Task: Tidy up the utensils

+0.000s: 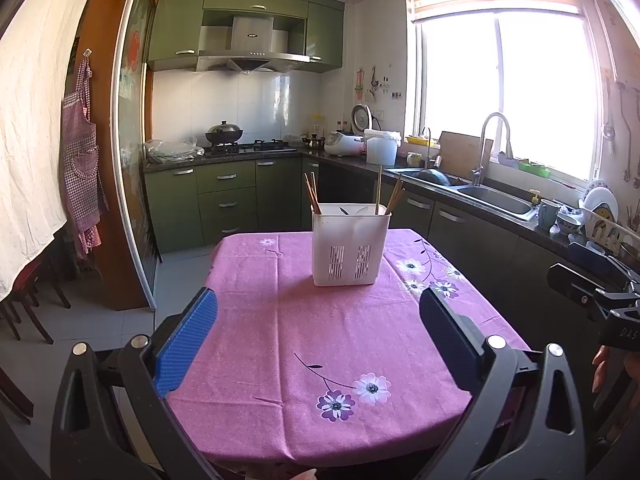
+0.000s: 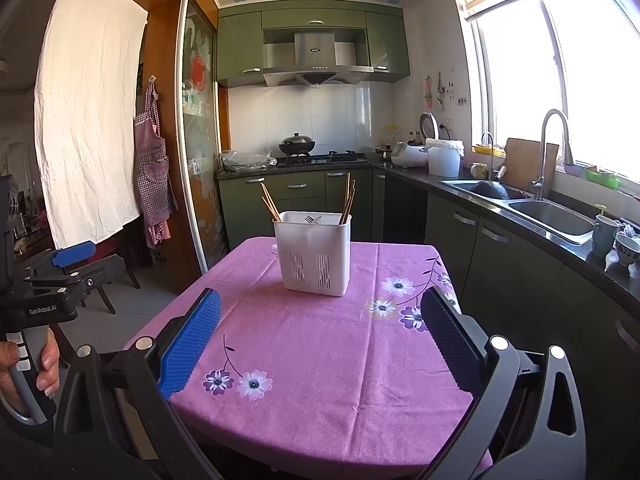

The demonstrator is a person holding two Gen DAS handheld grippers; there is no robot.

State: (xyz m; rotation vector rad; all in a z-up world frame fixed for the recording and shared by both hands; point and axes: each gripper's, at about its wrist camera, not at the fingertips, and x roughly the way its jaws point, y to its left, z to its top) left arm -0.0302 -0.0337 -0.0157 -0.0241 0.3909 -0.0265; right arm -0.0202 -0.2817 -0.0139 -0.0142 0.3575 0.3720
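Chopsticks (image 2: 347, 200) fill one white holder (image 2: 314, 254).

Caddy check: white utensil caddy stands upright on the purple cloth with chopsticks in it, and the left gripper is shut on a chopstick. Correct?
Not quite. The left gripper is open and holds nothing; the left wrist view shows its pads apart over bare cloth. The rest stands: the caddy is upright on the cloth with chopsticks in it.

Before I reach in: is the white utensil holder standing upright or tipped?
Upright: the white utensil holder stands flat on the tablecloth, chopsticks pointing up.
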